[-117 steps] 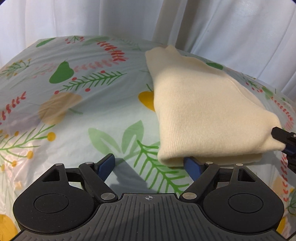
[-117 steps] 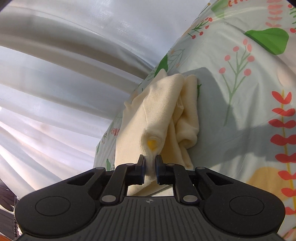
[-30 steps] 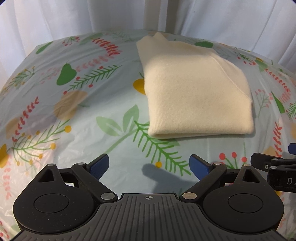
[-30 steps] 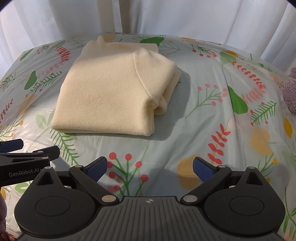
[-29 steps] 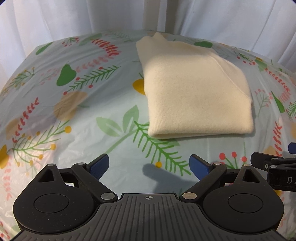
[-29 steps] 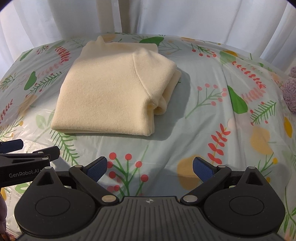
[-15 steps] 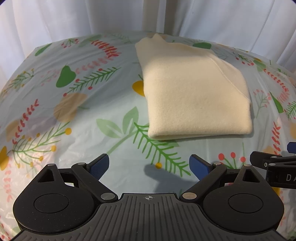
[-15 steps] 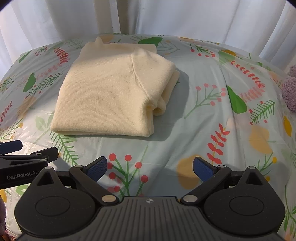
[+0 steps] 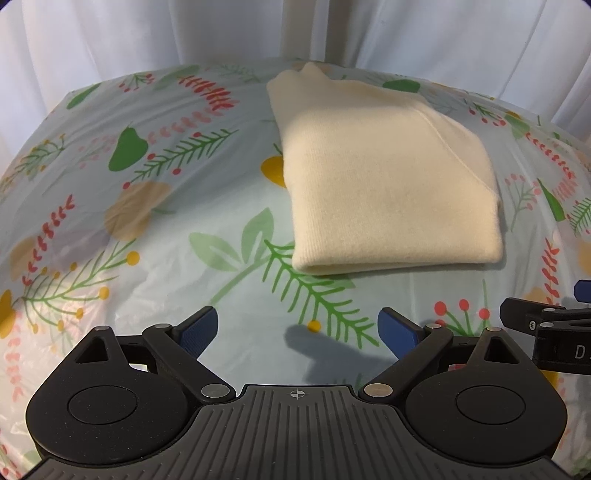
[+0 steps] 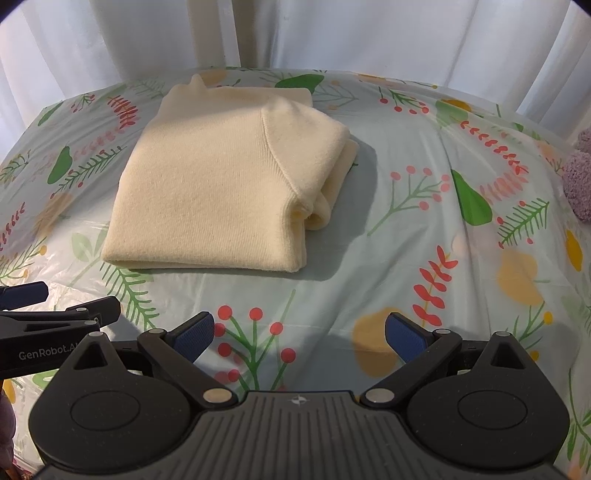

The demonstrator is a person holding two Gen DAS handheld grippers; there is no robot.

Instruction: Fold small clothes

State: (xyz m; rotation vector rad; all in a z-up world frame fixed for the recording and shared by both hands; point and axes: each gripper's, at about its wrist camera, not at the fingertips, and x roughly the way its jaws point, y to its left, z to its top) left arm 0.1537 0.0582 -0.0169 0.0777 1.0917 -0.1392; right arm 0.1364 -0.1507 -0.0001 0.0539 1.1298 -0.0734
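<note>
sweater (image 10: 207,192): folded into a neat packet, looks done
left gripper (image 9: 297,328): wide open, empty; short of sweater
right gripper (image 10: 299,332): same; nothing held

Left tool (image 9: 297,326): blue pads spread wide, nothing between them, held above bench near its front edge. Cream knit garment (image 9: 388,184) lies folded into compact rectangle ahead and slightly right of tool, well apart from pads; rounded fold edge faces camera, sleeve seam runs diagonally across top layer. Floral plastic cover (image 9: 147,206) on bench, slightly wrinkled. Right tool (image 9: 550,325) partly in frame at right edge, clear of garment. White curtain (image 9: 147,33) behind bench.
</note>
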